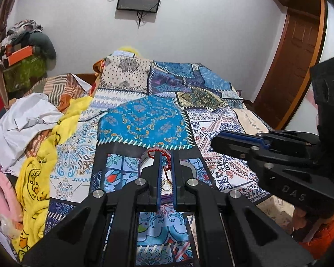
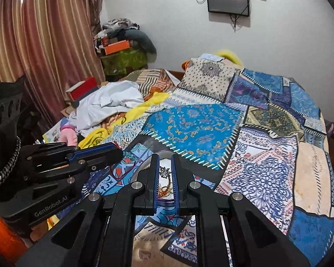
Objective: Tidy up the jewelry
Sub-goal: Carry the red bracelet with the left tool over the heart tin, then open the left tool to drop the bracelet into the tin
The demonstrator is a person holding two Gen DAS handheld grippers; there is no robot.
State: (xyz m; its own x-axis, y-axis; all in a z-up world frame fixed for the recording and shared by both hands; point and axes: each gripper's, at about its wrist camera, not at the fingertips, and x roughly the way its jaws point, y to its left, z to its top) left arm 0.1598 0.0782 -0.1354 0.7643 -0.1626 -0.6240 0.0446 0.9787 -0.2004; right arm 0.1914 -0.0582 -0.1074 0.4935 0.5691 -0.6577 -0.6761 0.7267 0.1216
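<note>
Jewelry (image 2: 164, 181) lies on patchwork bedspread (image 2: 267, 155).

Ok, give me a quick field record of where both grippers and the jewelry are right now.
surface: patchwork bedspread
container: shallow round dish on the bedspread
left gripper: jaws narrowly apart around a red cord bracelet over the dish; grip unclear
right gripper: jaws narrowly apart above the dish, framing a star-shaped silver piece and gold rings; contact not visible
clutter: yellow garment and white cloth to the left
</note>
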